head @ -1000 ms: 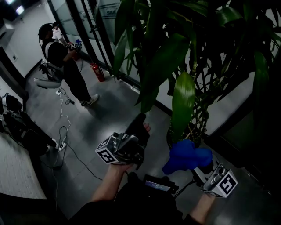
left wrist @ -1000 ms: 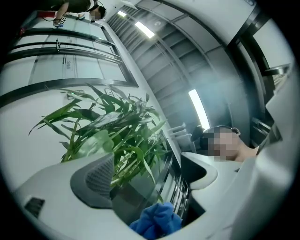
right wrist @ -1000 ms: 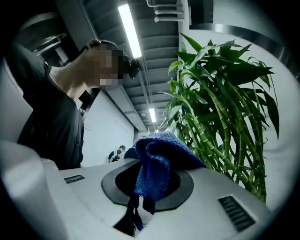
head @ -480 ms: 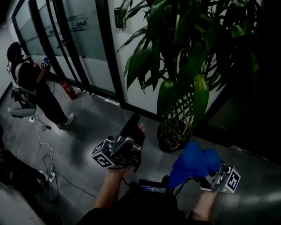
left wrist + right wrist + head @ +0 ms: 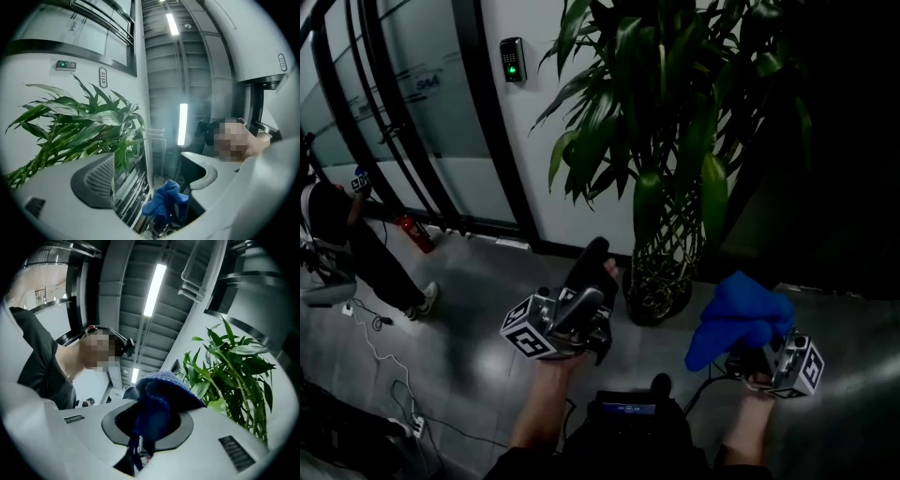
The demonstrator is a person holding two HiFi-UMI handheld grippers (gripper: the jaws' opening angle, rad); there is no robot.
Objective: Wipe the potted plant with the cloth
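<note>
Grey corridor floor [image 5: 478, 309]; right gripper [image 5: 748, 356] clamps blue cloth [image 5: 739, 314]; left gripper [image 5: 592, 267] gapes empty; potted plant [image 5: 661, 187] near, untouched: wiping apparently not begun.

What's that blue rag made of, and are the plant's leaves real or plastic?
The blue cloth, clamped in the right gripper, looks like soft matte terry or microfibre: its surface is nubby and it slumps in folds. The plant's leaves are smooth, glossy green with highlights; real or plastic cannot be told.
</note>
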